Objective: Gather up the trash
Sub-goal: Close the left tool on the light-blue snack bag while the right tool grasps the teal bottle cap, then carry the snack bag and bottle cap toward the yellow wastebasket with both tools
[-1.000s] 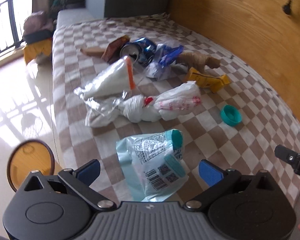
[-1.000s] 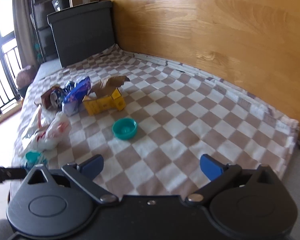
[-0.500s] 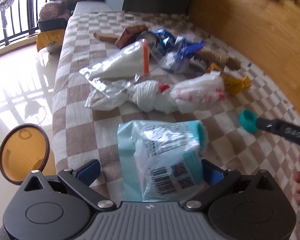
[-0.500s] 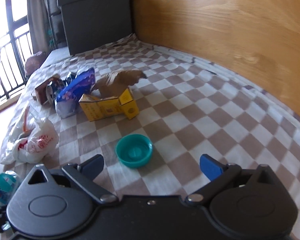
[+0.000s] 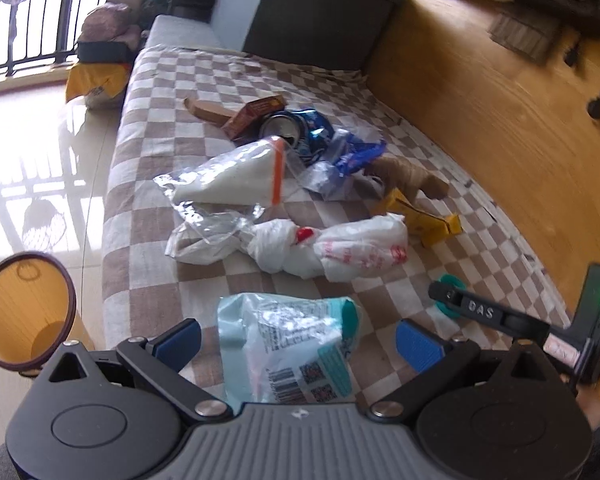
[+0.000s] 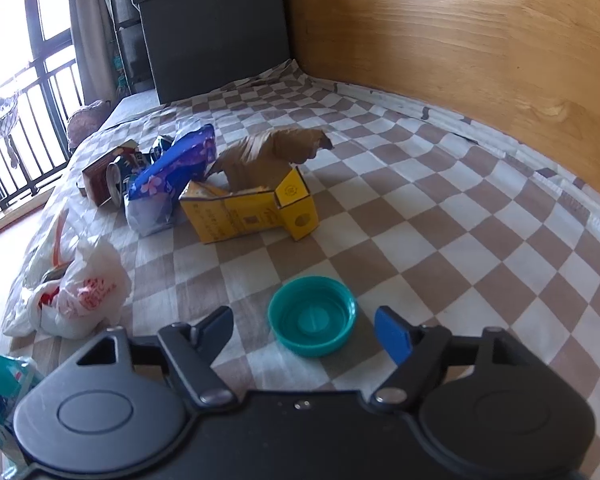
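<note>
Trash lies on a checkered bed cover (image 5: 171,148). My left gripper (image 5: 297,338) is open, its blue fingertips either side of a light blue wipes packet (image 5: 291,344). My right gripper (image 6: 304,330) is open around a teal bottle cap (image 6: 312,315), which lies open side up on the cover. Further off lie a knotted white plastic bag (image 5: 340,250), a clear bag with an orange strip (image 5: 235,178), a crushed blue can (image 5: 295,130), a blue wrapper (image 6: 171,172), a yellow carton (image 6: 251,210) and crumpled brown paper (image 6: 275,152).
An orange round bin (image 5: 23,312) stands on the floor left of the bed edge. A wooden wall (image 6: 480,40) runs along the bed's right side. A dark cabinet (image 6: 215,28) stands at the far end. The right gripper's arm (image 5: 496,314) shows in the left wrist view.
My right gripper has moved forward until the teal cap sits between its fingers. My left gripper has drawn back slightly from the packet, its fingers still either side.
</note>
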A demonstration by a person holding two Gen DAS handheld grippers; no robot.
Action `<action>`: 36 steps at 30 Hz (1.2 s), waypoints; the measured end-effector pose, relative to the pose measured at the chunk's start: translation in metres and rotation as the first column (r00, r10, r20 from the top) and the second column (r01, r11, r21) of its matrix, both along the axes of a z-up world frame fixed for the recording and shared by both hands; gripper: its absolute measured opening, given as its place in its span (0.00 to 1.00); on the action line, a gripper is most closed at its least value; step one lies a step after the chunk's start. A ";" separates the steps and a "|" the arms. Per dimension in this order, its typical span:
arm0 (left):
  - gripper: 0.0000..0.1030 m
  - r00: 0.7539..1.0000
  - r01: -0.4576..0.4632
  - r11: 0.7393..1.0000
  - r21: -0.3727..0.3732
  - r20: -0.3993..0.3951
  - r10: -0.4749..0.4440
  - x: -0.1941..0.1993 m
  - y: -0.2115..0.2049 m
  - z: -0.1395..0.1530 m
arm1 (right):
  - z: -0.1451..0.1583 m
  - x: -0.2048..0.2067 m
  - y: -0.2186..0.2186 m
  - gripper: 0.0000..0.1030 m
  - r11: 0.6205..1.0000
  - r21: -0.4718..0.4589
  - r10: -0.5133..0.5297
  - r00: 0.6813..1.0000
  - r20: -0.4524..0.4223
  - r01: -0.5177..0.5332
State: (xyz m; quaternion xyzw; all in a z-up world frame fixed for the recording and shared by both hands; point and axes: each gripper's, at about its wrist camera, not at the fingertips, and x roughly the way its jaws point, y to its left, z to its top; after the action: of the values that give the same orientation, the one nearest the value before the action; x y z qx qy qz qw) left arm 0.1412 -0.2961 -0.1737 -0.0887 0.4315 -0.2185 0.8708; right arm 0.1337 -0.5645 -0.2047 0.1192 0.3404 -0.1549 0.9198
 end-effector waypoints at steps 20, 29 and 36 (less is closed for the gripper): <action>0.68 0.985 0.040 0.994 -0.106 -0.164 -0.057 0.013 0.003 -0.031 | -0.005 -0.007 0.019 0.48 1.000 -0.025 0.018 0.999 -0.043 -0.019; 0.54 0.992 0.059 0.994 -0.094 -0.107 -0.069 0.005 0.014 -0.015 | 0.013 -0.031 0.038 0.48 1.000 -0.024 0.018 0.999 -0.047 -0.019; 0.53 0.999 0.030 0.995 -0.090 -0.042 -0.034 0.007 0.034 0.008 | 0.037 -0.043 0.065 0.48 0.999 -0.034 0.034 0.999 -0.033 -0.035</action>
State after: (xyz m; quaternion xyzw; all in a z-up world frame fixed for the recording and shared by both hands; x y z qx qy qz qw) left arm 0.1478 -0.2623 -0.1653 -0.1252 0.4416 -0.2496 0.8527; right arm 0.0910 -0.4992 -0.1680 0.0948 0.3543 -0.1466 0.9187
